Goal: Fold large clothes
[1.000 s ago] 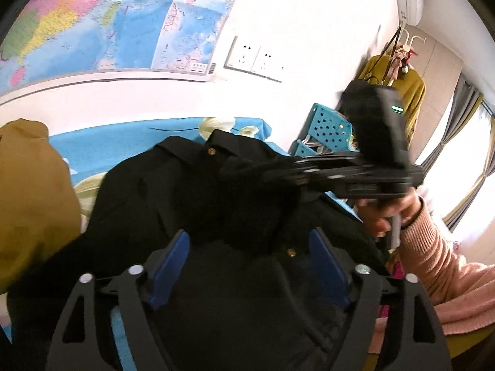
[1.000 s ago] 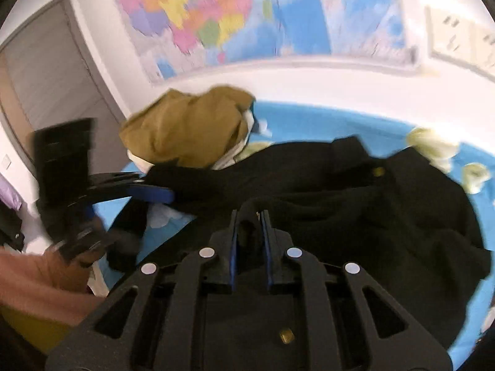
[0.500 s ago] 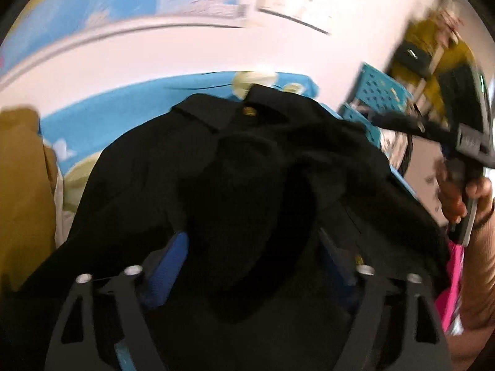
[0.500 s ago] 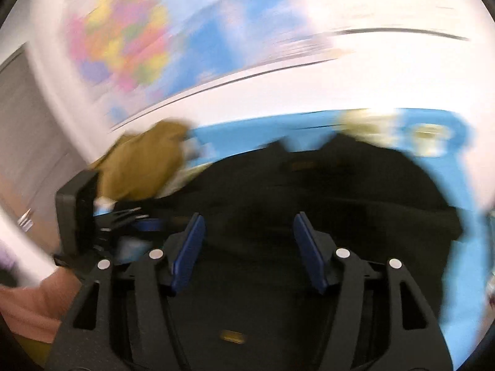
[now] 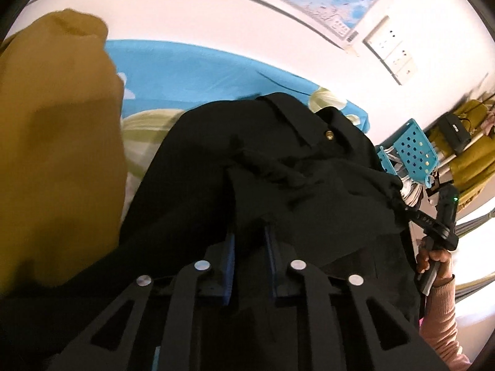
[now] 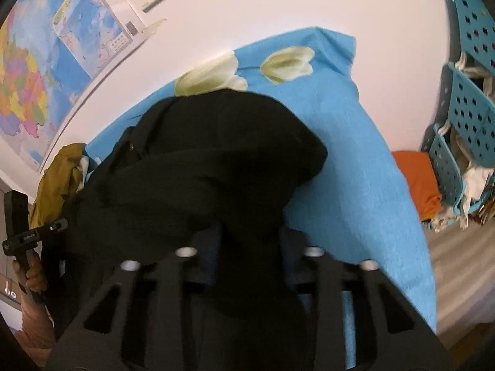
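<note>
The black coat [image 5: 278,167], matte and heavy with a brass button near its collar, lies bunched on the blue flower-printed cloth [image 6: 355,167] covering the table. Both the left gripper [image 5: 249,241] and the right gripper [image 6: 250,238] have their jaws closing, each pinching a thick fold of it. A mustard garment [image 5: 55,142] slumps beside it.

A: How's the light?
B: Bright, with a warm pinkish cast. The white wall [image 5: 216,9] nearly glares, and the window [image 5: 476,219] at the right edge blows out.
A: Sharpness?
B: The black coat [image 6: 216,167] is a detailless mass; edges bend and blur, corners go dark.
</note>
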Available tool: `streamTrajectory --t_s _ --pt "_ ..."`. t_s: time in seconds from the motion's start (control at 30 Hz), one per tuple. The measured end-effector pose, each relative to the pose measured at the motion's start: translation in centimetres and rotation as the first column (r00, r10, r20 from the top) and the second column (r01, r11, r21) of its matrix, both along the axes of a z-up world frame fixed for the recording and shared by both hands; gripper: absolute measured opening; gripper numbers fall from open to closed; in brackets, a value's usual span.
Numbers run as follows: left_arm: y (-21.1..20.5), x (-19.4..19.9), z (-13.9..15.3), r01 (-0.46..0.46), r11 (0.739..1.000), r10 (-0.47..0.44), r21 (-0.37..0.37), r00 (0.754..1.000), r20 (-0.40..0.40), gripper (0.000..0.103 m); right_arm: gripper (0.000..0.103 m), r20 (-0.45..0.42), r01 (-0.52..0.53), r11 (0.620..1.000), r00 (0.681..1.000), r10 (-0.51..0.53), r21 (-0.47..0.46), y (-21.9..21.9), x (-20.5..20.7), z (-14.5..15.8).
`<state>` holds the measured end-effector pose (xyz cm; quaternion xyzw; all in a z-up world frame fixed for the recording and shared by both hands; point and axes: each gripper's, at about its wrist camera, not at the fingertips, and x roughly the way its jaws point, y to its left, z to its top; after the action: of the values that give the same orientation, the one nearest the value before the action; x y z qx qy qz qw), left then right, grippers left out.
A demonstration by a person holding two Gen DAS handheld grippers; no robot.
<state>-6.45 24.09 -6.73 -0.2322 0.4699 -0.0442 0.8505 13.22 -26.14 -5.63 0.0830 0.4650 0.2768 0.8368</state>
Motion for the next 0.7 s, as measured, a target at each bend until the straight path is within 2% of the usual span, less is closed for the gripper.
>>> streamTrajectory --t_s 0.07,0.13,0.17,0.2,0.27,0.33,0.37,0.4,0.47,0.57,0.63,0.7 --pt "0.2 0.3 -0.2 -0.017 1.0 0.017 0.007 1.0 -0.011 0.014 0.014 0.033 0.016 1.0 0.999 -0.015 -0.012 0.3 -0.1 0.6" --pt "0.3 0.4 -0.1 -0.026 1.0 0.026 0.018 1.0 -0.006 0.014 0.014 0.059 0.003 0.996 0.998 0.002 -0.085 1.3 -0.4 0.8" --pt "0.3 0.6 0.0 -0.026 0.999 0.026 0.02 1.0 -0.005 0.014 0.018 0.055 0.001 0.994 0.998 0.004 -0.107 1.5 -0.2 0.6" --pt "0.3 0.6 0.0 -0.028 0.999 0.028 0.025 1.0 -0.008 0.017 0.031 0.037 0.015 0.99 0.999 -0.01 -0.137 1.8 0.1 0.1" --pt "0.1 0.6 0.1 -0.023 0.999 0.024 0.045 1.0 -0.012 0.02 0.04 0.028 0.044 0.986 0.999 -0.04 -0.161 1.6 0.5 -0.3" --pt "-0.3 0.0 0.8 -0.023 0.996 0.023 0.086 1.0 0.005 0.031 0.046 0.052 0.104 0.984 0.994 -0.098 -0.147 0.9 0.1 0.4" --pt "-0.5 -1.0 1.7 -0.014 0.995 0.01 0.103 0.999 0.039 0.049 0.05 0.082 0.135 0.981 0.989 -0.124 -0.142 0.6 -0.5 1.1" --pt "-0.6 -1.7 2.3 -0.014 0.993 0.007 0.117 0.998 0.064 0.057 0.052 0.127 0.159 0.978 0.982 -0.141 -0.139 0.5 -1.3 2.1" --pt "-0.8 -3.5 3.9 -0.015 0.984 -0.006 0.175 0.993 0.119 0.059 0.052 0.204 0.181 0.973 0.967 -0.149 -0.145 0.8 -2.9 3.8" --pt "0.0 -7.1 6.2 -0.044 0.964 -0.006 0.262 0.983 0.186 0.065 0.053 0.295 0.095 0.986 0.954 -0.05 -0.14 3.4 -6.1 6.0" --pt "1.1 -9.2 6.9 -0.081 0.948 0.017 0.308 0.979 0.203 0.066 0.054 0.295 -0.034 0.991 0.953 0.071 -0.13 6.2 -7.8 6.4" --pt "2.4 -10.9 7.2 -0.119 0.935 0.048 0.335 0.976 0.212 0.067 0.054 0.269 -0.213 0.972 0.935 0.231 -0.096 9.9 -9.7 6.2"
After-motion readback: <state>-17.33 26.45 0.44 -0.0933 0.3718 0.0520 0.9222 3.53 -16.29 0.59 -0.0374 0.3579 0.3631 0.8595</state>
